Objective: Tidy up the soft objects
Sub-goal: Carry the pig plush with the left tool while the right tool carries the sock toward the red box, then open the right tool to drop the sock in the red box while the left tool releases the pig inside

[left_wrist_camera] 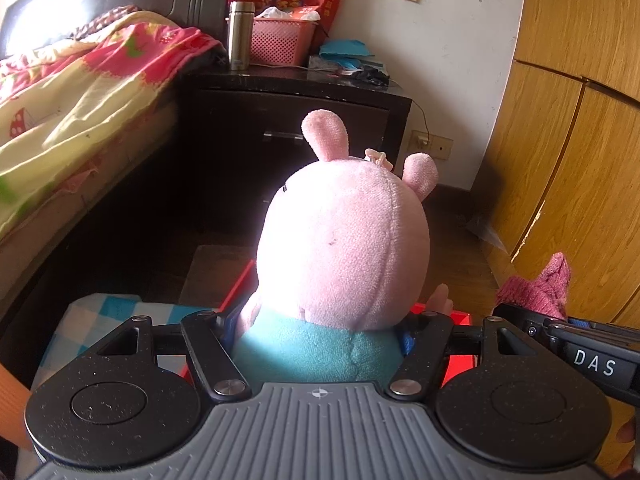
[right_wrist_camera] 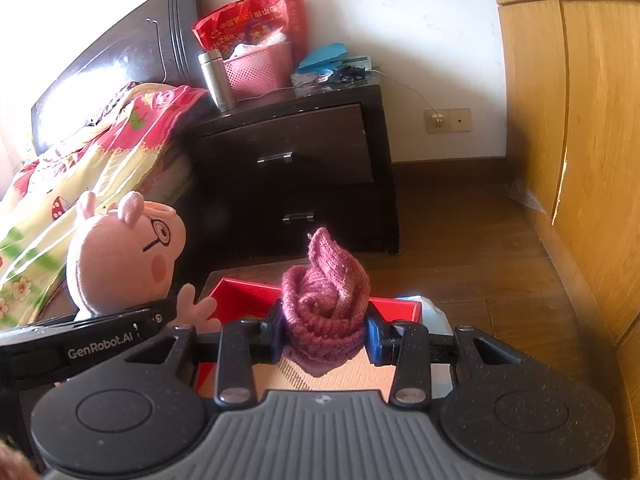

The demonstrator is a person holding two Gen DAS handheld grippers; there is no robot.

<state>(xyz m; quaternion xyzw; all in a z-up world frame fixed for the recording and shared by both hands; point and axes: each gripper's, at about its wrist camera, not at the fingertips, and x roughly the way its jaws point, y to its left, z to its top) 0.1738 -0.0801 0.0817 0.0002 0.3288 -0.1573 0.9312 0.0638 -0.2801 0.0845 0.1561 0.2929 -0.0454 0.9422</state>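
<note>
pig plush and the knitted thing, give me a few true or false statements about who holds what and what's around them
1. The left gripper is shut on the pig plush. True.
2. The right gripper is open and holds nothing. False: it is shut on the pink knitted item.
3. A red box lies below both grippers. True.
4. The pig plush wears a yellow top. False: its top is teal.
5. A steel flask stands on the dark nightstand beside a pink basket. True.
6. The nightstand drawers are pulled open. False: both look closed.
</note>
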